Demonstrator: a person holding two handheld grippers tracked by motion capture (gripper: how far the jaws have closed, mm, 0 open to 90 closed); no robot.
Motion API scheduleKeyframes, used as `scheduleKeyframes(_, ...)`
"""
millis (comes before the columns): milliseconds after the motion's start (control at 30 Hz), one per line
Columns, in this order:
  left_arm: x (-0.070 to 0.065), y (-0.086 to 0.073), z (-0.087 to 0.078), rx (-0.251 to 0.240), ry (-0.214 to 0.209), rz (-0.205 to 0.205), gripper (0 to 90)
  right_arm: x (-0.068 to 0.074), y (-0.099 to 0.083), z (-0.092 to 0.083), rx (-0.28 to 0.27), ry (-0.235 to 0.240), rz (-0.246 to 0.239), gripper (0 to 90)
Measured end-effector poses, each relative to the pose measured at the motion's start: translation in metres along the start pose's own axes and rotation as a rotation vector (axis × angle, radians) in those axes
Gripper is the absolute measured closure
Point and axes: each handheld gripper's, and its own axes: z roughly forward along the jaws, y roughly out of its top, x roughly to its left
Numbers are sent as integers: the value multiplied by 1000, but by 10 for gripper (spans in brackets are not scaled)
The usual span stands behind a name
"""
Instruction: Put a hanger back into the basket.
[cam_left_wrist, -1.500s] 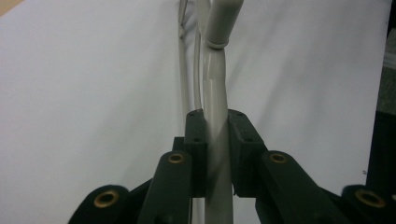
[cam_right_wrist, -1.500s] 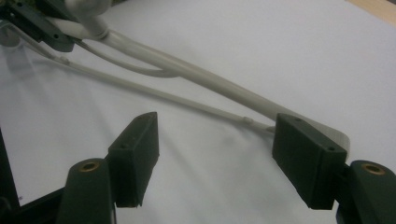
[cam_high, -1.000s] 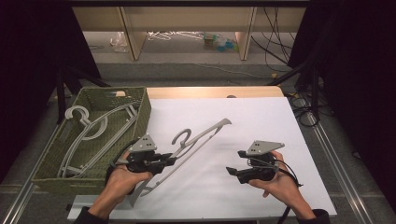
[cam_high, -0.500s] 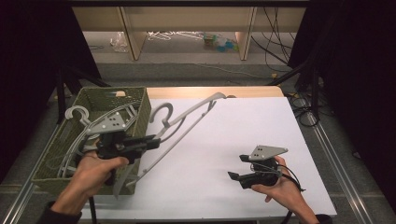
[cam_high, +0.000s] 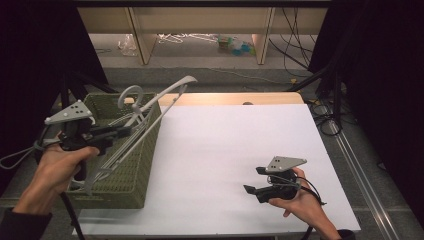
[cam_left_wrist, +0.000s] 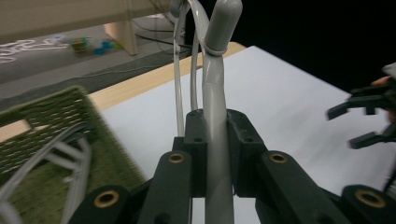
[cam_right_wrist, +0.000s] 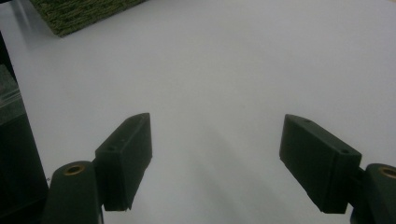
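My left gripper (cam_high: 121, 131) is shut on one arm of a grey plastic hanger (cam_high: 165, 97), held tilted in the air over the green woven basket (cam_high: 134, 172) at the table's left edge. The hanger's hook (cam_high: 129, 93) points up and away. In the left gripper view that arm of the hanger (cam_left_wrist: 214, 88) is clamped between the pads of the left gripper (cam_left_wrist: 215, 140). My right gripper (cam_high: 253, 180) is open low over the white table (cam_high: 225, 145) at the front right, and the right gripper (cam_right_wrist: 217, 154) has nothing between its jaws.
More grey hangers (cam_left_wrist: 70, 149) lie inside the basket (cam_left_wrist: 51, 116). A wooden strip (cam_high: 225, 98) runs along the table's far edge. Cables (cam_high: 325, 115) hang off the right side. A basket corner (cam_right_wrist: 79, 14) lies far ahead of the right gripper.
The left hand has carried the hanger up and to the left, from lying on the white table to hanging over the basket. The right hand has stayed where it was.
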Motion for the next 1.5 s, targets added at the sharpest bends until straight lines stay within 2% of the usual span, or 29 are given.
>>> scheduleKeyframes(33,7,-2,-2,0,21,-1,792,0,0,0,2,0,-1,263)
scheduleKeyframes(167,27,-8,-6,4,62,0,792,-1,0,1,6,3,-11,263)
scheduleKeyframes(300,48,-18,-12,14,98,-28,792,1,-1,1,19,7,-2,263)
scheduleKeyframes(367,56,-21,-13,18,107,-37,792,0,0,2,17,7,-5,263)
scheduleKeyframes(500,73,-29,-16,41,114,-27,792,0,-1,2,17,2,-3,263)
scheduleKeyframes(600,83,-34,-17,55,138,-38,792,0,-1,2,19,6,-1,263)
scheduleKeyframes(700,94,-38,-19,84,146,-27,791,-1,-1,2,19,7,0,263)
scheduleKeyframes(767,98,-41,-21,91,149,-36,792,-1,-1,2,18,6,-2,263)
scheduleKeyframes(800,99,-42,-22,95,152,-26,792,-1,-1,2,17,4,-3,263)
scheduleKeyframes(967,104,-45,-25,108,133,-23,791,-1,-1,3,22,3,0,263)
scheduleKeyframes(1033,105,-45,-23,139,131,-14,791,-1,-1,4,19,3,-3,263)
scheduleKeyframes(1133,108,-48,-15,155,140,-28,790,0,0,4,21,9,2,263)
scheduleKeyframes(1167,111,-49,-13,184,146,-26,791,0,0,4,21,9,3,263)
scheduleKeyframes(1200,113,-50,-12,191,148,-23,790,-1,0,4,20,9,-3,263)
scheduleKeyframes(1267,115,-53,-7,199,140,-40,790,-1,-1,4,19,5,-3,263)
scheduleKeyframes(1300,116,-54,-4,208,140,-34,789,-2,-1,4,21,6,0,263)
scheduleKeyframes(1333,115,-54,-2,192,139,-45,790,-2,-1,4,21,6,1,263)
scheduleKeyframes(1400,116,-54,3,214,144,-7,789,-1,-1,4,28,9,9,263)
scheduleKeyframes(1500,119,-55,6,219,146,-8,790,-2,-1,4,21,6,-2,263)
